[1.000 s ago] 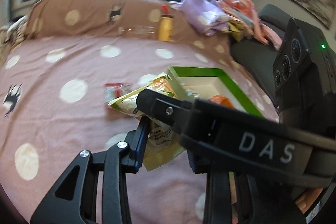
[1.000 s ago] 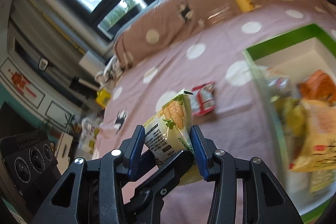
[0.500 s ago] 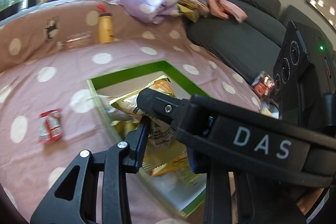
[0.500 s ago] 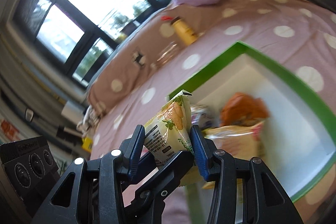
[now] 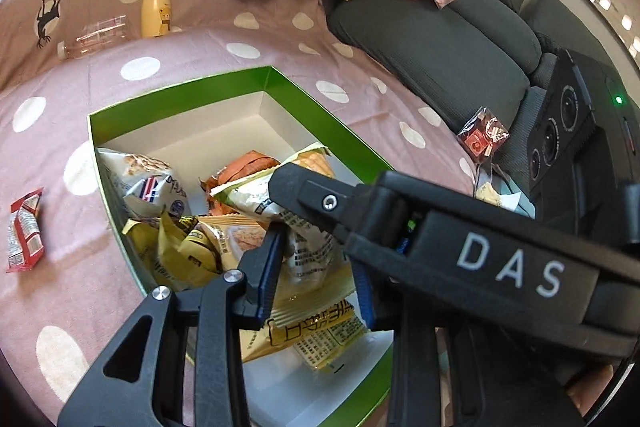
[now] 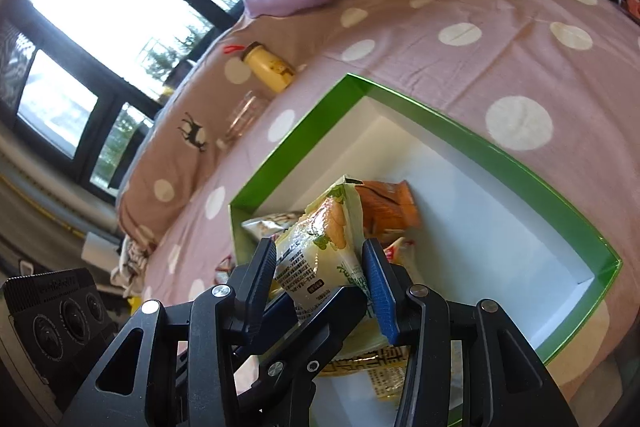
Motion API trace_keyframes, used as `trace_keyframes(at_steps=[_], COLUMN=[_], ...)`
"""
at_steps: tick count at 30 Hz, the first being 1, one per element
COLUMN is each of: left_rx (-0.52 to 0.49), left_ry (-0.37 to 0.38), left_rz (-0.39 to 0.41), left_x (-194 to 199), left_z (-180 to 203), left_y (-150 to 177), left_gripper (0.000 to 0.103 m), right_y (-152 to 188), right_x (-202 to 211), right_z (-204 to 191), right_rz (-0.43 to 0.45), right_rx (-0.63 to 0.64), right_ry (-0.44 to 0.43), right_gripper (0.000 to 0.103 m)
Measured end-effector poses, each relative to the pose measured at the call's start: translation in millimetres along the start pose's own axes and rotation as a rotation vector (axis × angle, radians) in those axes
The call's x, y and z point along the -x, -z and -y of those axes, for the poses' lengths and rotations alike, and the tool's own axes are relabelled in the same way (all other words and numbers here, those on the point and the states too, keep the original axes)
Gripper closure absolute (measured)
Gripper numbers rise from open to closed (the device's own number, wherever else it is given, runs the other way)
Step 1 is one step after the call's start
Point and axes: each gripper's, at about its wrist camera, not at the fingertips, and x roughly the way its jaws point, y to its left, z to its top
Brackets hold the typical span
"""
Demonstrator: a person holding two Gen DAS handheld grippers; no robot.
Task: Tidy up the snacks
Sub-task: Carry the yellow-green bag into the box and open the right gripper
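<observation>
Here, snack packet (image 6: 320, 251) clamped by both right gripper (image 6: 320, 269) and left gripper (image 5: 316, 259) above green box (image 6: 480, 147); uneven release risked, packet snagged or dropped outside.

Far half of green-rimmed white cardboard box (image 6: 472, 195) bare, open from above. Near half blocked by heap of yellow and orange snack packets (image 5: 192, 239). Right tool (image 6: 320, 279) crosses in front of left tool (image 5: 316, 259), narrow passage there.
</observation>
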Motion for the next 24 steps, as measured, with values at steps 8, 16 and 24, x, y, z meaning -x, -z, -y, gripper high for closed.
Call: trace_keyframes(at_steps=[8, 16, 24], left_rx=[0.020, 0.020, 0.036], left_ry=[-0.030, -0.042, -0.092], left_rz=[-0.044, -0.029, 0.004], left_x=[-16, -20, 3], left_z=[2, 2, 2], left_y=[-2, -2, 2], left_gripper=[0.069, 0.067, 0.046], right_y=[-1, -4, -5], right_x=[-4, -6, 4], right_z=[13, 25, 23], right_rz=[-0.001, -0.011, 0.026], right_rx=[-0.056, -0.127, -0.121], right_ry=[0.047, 0.054, 0.112], right_gripper=[0.054, 0.053, 0.047])
